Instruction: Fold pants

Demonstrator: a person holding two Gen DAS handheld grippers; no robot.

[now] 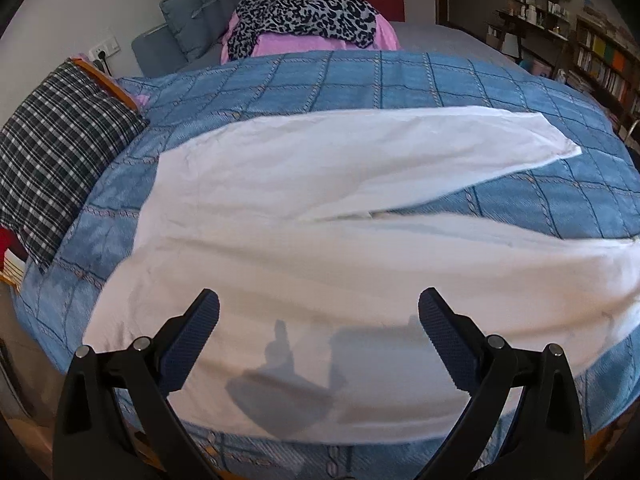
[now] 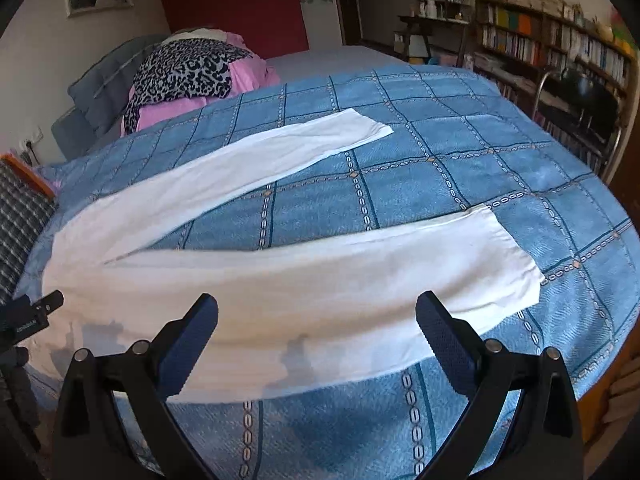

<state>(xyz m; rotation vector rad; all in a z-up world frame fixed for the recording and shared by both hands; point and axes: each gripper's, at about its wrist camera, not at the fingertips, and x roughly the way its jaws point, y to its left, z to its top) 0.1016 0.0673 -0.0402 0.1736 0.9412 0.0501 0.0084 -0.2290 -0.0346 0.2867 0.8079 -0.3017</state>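
Blue quilt (image 2: 440, 152) bears spread pants (image 2: 280, 276).

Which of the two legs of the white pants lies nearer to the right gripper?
The near leg of the white cotton pants, with its cuff at the right; it runs just beyond the open jaws. The far leg angles away toward the pillows.

A bed under a blue checked bedspread (image 2: 460, 152) fills the room; grey pillows (image 1: 200, 12) lean on the pale wall, a red panel (image 2: 236, 4) behind, crowded bookshelves (image 2: 560, 48) lining the right side.
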